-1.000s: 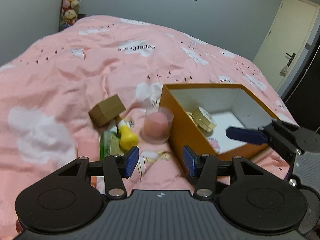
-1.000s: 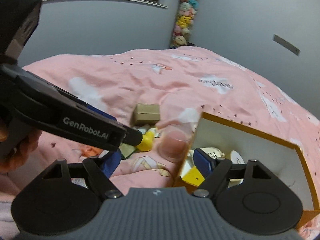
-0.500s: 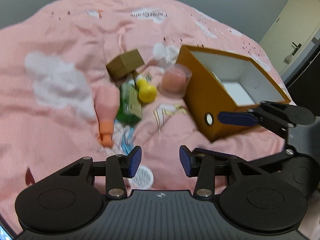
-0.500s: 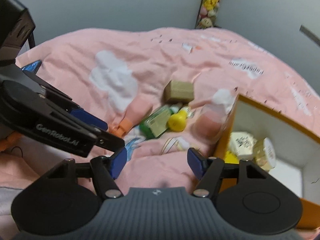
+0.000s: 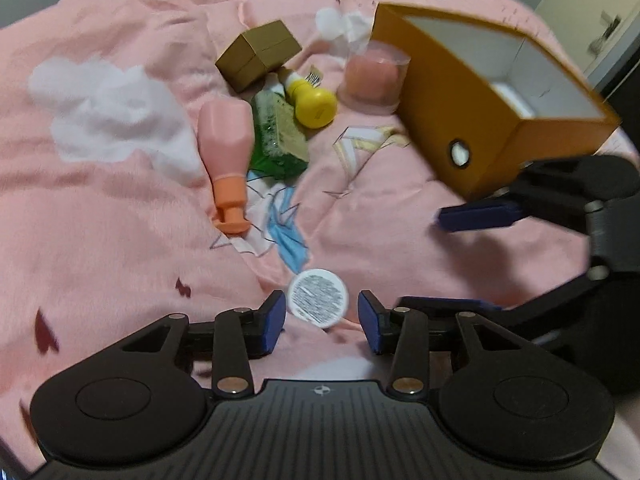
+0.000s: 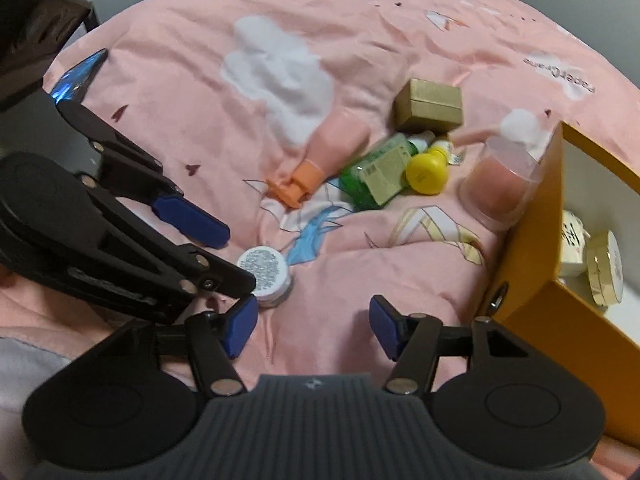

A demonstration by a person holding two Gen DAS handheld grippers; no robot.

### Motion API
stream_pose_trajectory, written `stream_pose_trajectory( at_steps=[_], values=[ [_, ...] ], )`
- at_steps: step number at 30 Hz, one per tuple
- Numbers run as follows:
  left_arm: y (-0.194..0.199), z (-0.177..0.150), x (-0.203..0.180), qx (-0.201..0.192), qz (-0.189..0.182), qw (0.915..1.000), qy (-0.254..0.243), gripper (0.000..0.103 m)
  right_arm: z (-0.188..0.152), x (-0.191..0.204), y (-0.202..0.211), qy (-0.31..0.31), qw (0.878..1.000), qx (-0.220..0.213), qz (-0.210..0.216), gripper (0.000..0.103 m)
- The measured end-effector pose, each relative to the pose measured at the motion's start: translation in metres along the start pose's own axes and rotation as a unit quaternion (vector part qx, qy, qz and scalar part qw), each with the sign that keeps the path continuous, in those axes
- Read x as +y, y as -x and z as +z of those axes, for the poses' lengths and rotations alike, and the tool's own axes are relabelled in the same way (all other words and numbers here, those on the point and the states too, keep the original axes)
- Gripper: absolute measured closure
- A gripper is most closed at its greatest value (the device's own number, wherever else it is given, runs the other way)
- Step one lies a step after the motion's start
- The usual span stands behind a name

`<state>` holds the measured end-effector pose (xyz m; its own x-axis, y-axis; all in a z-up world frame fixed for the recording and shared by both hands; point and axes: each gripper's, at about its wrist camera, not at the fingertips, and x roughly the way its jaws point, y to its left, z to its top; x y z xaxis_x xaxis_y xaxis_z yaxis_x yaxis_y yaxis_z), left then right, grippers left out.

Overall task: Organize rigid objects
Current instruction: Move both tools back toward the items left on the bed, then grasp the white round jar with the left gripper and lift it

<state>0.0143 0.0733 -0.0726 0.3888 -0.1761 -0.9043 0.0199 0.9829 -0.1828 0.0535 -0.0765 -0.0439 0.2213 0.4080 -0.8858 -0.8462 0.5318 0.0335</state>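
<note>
The open orange cardboard box (image 5: 472, 120) lies right of both jaw pairs; only the right wrist view shows the round gold tin (image 6: 606, 268) inside. The small white round jar (image 5: 318, 297) sits between the left gripper (image 5: 322, 318)'s parted jaws, untouched. The right gripper (image 6: 314, 328)'s jaws are closing, empty.

My two wrist cameras look steeply down, close over the bed (image 5: 100, 220), both seeing the jar (image 5: 318, 298) and box (image 6: 532, 264).

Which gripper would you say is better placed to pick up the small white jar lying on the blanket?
Left. The left gripper has the white jar between its open pads, not yet gripped. The right gripper is closing over bare blanket, with the jar off to its side.
</note>
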Motion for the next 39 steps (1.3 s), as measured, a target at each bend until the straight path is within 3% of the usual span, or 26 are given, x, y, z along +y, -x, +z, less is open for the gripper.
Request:
stream_pose_trajectory(
  at_steps=[3,18,29,30,33,37,38,39],
  values=[
    [-0.013,0.005,-0.007,0.015,0.022,0.9994,-0.023,0.053,0.000,0.000,-0.002,-0.001,1.000,0.005,-0.008,0.041],
    [-0.045,0.013,-0.012,0.056,0.025,0.9975,-0.036,0.048,-0.008,-0.016,-0.024,-0.011,0.999,0.037,-0.004,0.041],
    [-0.029,0.004,-0.012,0.017,0.026,0.9993,-0.022,0.054,-0.009,-0.014,-0.023,-0.006,0.999,0.030,-0.007,0.040],
    [-0.026,0.003,-0.011,0.008,0.026,0.9995,-0.017,0.076,-0.008,-0.013,-0.022,-0.005,1.000,0.027,-0.008,0.039],
    [-0.016,0.003,-0.007,-0.013,0.025,0.9996,-0.002,0.087,-0.006,-0.011,-0.017,0.008,1.000,0.014,-0.010,0.038],
    [-0.018,0.005,-0.005,-0.007,0.022,0.9997,0.004,0.087,0.002,-0.008,-0.014,0.031,0.999,0.006,-0.014,0.038],
    [-0.017,0.005,-0.004,-0.005,0.018,0.9998,0.005,0.083,0.004,-0.008,-0.014,0.037,0.999,0.006,-0.015,0.038],
    [-0.015,0.005,-0.002,0.000,0.011,0.9999,0.008,0.066,0.006,-0.008,-0.016,0.044,0.999,0.009,-0.016,0.038]
  ],
)
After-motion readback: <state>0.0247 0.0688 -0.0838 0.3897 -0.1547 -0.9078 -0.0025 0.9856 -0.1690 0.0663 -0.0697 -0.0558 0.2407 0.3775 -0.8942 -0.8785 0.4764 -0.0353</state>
